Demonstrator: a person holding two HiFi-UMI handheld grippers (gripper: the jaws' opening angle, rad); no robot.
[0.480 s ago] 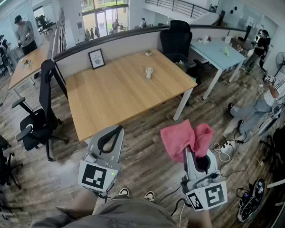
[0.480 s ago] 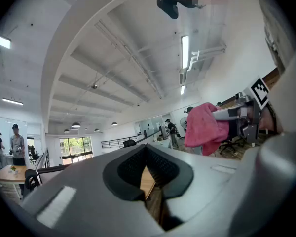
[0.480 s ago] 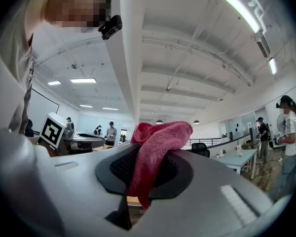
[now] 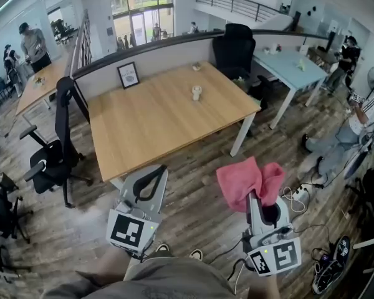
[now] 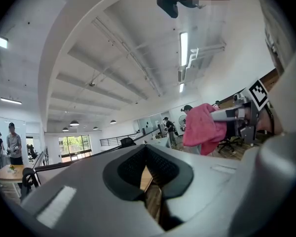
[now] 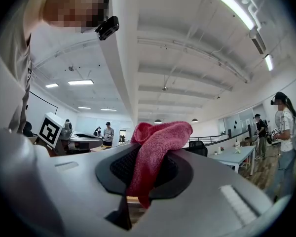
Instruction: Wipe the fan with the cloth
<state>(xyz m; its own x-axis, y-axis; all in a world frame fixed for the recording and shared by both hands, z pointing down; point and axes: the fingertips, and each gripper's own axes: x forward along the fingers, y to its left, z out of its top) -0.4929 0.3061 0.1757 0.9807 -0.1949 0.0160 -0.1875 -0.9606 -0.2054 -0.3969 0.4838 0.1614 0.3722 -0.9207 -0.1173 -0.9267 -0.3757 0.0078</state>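
In the head view my right gripper (image 4: 257,197) is at the lower right, shut on a pink cloth (image 4: 244,178) that bunches up over its jaw tips. In the right gripper view the cloth (image 6: 157,144) hangs out from between the closed jaws. My left gripper (image 4: 154,177) is at the lower left, shut with nothing in it; its jaws meet in the left gripper view (image 5: 148,171). Both are held over the wood floor in front of a wooden table (image 4: 143,129). A small white object (image 4: 197,93) stands on that table. A pedestal fan (image 4: 369,76) stands far right.
A framed picture (image 4: 128,75) leans at the table's back edge. Black office chairs (image 4: 56,148) stand to the left, another chair (image 4: 232,50) behind. A light blue table (image 4: 287,64) is at the right. Cables and a power strip (image 4: 297,195) lie on the floor. People stand and sit around the room.
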